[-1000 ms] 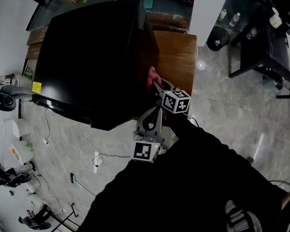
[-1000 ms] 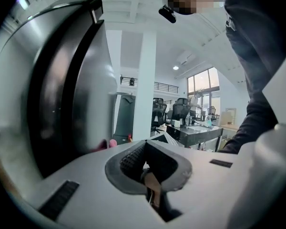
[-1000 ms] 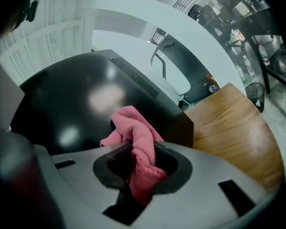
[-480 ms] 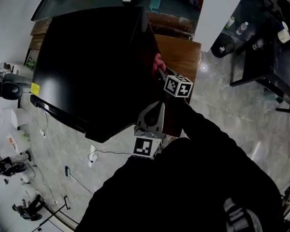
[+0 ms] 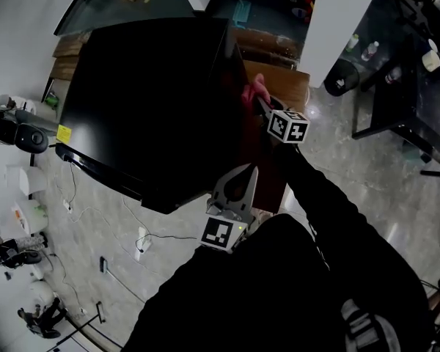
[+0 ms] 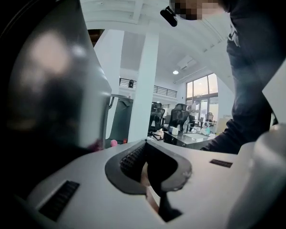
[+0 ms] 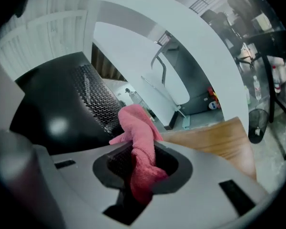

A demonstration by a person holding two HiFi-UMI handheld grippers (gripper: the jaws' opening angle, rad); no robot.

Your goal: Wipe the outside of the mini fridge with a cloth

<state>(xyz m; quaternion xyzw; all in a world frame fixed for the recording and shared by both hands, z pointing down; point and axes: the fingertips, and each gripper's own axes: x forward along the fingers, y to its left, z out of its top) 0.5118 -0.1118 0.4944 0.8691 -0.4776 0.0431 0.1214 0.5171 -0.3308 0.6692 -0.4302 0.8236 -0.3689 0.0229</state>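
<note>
L gripper [image 5: 247,170] closed, R gripper [image 5: 262,105] clamped.

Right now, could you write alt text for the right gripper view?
The right tool is clamped on a crumpled pink cloth, held close beside a glossy black mini fridge. A brown wooden tabletop lies beyond.

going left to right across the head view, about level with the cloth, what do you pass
mini fridge → pink cloth → round black bin → black desk
</note>
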